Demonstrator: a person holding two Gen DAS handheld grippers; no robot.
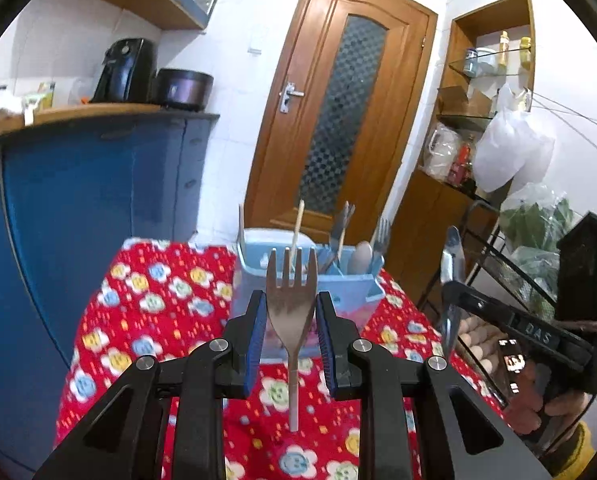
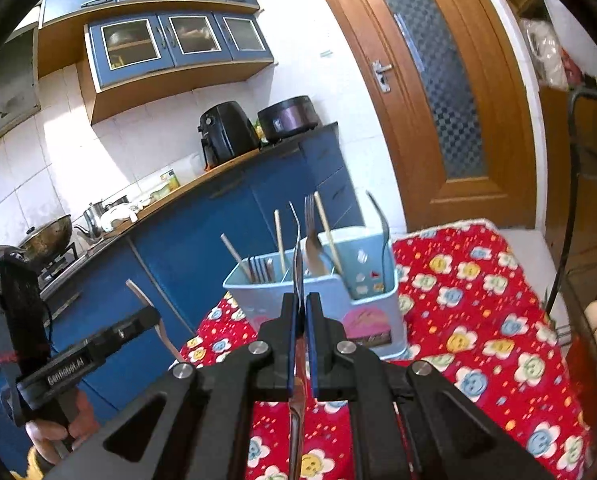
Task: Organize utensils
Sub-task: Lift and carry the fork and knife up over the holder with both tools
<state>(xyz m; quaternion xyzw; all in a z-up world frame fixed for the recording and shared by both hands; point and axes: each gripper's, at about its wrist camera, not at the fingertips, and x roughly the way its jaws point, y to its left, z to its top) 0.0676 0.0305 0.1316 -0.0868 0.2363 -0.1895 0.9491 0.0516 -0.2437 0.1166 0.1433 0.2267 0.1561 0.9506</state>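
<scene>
Evidently each gripper held one utensil upright for dropping in. The left gripper pinched a fork by its head, tines up, at centre frame; the right gripper was clamped edge-on around a spoon. Beyond both, mid-frame, stood the caddy on the cloth, already holding cutlery.

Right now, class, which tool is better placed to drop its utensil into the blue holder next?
Probably the right tool: its clamped utensil already overlaps the blue holder straight ahead. The left tool, gripping a fork, sits off beyond the tablecloth edge in the right view.
</scene>
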